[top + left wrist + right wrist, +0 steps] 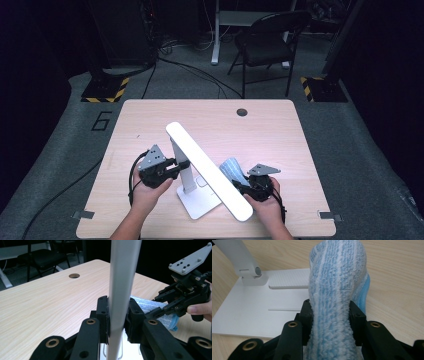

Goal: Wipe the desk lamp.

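Observation:
A white desk lamp stands on the table, its long head bar (207, 170) slanting over its flat base (200, 205). My left gripper (177, 166) is shut on the lamp's upright post (122, 290), pads pressed on both sides (118, 315). A blue-and-white striped cloth (233, 169) lies just right of the base. My right gripper (239, 186) is shut on that cloth (334, 290), which bulges up between the jaws (331, 315). The white base (262, 307) and the post's foot hinge (249, 272) lie to its left in the right gripper view. The left gripper view shows the right gripper (160, 307) at the cloth (145, 305).
The light wooden table (150, 120) has a round cable hole (242, 112) near its far edge. Beyond it stand a black chair (270, 40) and two floor stands with yellow-black striped feet (105, 90). Cables trail from both grippers toward the near edge.

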